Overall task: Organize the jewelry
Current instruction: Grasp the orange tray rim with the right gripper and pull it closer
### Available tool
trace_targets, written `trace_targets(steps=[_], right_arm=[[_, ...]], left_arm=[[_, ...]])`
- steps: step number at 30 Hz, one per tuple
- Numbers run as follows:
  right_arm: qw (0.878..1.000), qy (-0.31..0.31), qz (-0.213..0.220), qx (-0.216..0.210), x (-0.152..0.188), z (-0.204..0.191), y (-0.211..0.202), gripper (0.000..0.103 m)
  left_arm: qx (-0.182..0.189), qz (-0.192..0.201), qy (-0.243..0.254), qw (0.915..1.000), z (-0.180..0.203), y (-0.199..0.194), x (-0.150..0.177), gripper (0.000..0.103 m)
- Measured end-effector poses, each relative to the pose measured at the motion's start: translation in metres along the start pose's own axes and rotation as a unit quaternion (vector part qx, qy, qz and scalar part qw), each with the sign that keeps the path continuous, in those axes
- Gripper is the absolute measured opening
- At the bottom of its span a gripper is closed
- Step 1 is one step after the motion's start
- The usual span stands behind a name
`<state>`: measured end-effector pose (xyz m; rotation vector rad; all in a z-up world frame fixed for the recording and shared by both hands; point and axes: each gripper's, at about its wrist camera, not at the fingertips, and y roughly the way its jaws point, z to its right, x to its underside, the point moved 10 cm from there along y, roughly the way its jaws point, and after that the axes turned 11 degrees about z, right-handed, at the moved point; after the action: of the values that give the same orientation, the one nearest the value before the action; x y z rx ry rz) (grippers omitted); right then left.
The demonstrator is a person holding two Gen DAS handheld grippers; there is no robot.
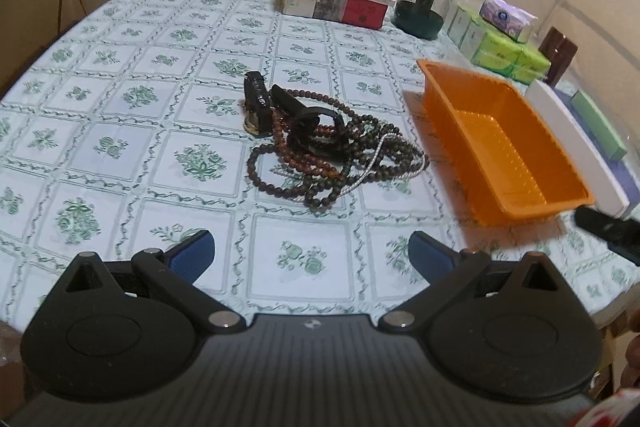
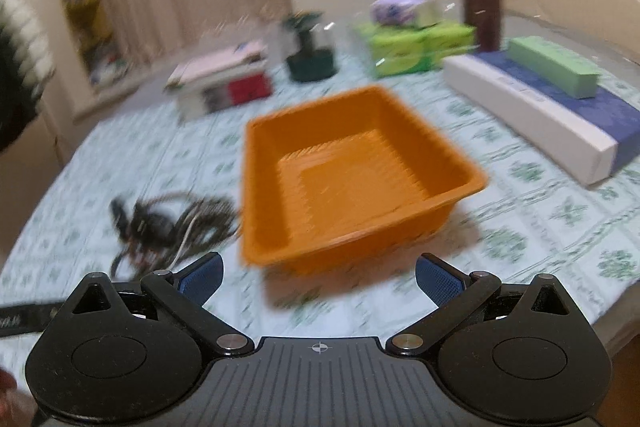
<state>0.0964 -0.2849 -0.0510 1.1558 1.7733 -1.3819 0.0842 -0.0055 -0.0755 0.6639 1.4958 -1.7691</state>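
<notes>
Jewelry, a tangled pile of dark brown bead strings [image 1: 336, 147], is lying on the flowered tablecloth [image 1: 120, 107] straight ahead of the wide-open, empty left gripper [image 1: 312, 259], just left of the empty orange plastic tray [image 1: 500, 131], while the wide-open, empty right gripper [image 2: 320, 279] is facing that tray.

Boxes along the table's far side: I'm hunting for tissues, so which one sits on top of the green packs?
The purple-and-white tissue pack, lying across the stacked bright green packs. The brown box stands beside them on the table.

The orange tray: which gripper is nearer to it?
Right. The right gripper hovers just before the orange tray; the left gripper faces the jewelry pile, tray off to its right.
</notes>
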Motion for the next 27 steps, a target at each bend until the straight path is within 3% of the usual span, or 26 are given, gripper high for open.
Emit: trace_targets(steps=[2, 3, 4, 7, 11, 17, 21, 27], right_arm=[[1.000, 0.016, 0.020, 0.016, -0.014, 0.024, 0.004, 0.099], [0.999, 0.025, 0.026, 0.022, -0.021, 0.036, 0.007, 0.087], [0.999, 0.031, 0.029, 0.027, -0.027, 0.047, 0.010, 0.081], [0.998, 0.034, 0.028, 0.043, -0.038, 0.080, 0.029, 0.076], [0.999, 0.021, 0.011, 0.042, -0.044, 0.114, 0.062, 0.057], [0.999, 0.024, -0.025, 0.007, -0.029, 0.128, 0.100, 0.045], [0.999, 0.030, -0.036, -0.011, -0.023, 0.127, 0.114, 0.032], [0.997, 0.051, -0.047, -0.024, -0.021, 0.127, 0.123, 0.023]], left_arm=[[0.005, -0.001, -0.008, 1.0000, 0.001, 0.006, -0.003, 0.102], [0.009, -0.001, -0.014, 0.9999, 0.001, 0.009, -0.005, 0.102], [0.013, 0.001, -0.019, 0.9997, 0.001, 0.012, -0.006, 0.102], [0.018, 0.014, -0.033, 0.9992, 0.003, 0.018, -0.012, 0.102], [0.027, 0.035, -0.044, 0.9981, 0.005, 0.025, -0.019, 0.102], [0.032, 0.046, -0.030, 0.9980, 0.011, 0.035, -0.018, 0.102], [0.037, 0.043, -0.015, 0.9982, 0.016, 0.040, -0.015, 0.102], [0.039, 0.034, -0.013, 0.9986, 0.020, 0.042, -0.010, 0.102]])
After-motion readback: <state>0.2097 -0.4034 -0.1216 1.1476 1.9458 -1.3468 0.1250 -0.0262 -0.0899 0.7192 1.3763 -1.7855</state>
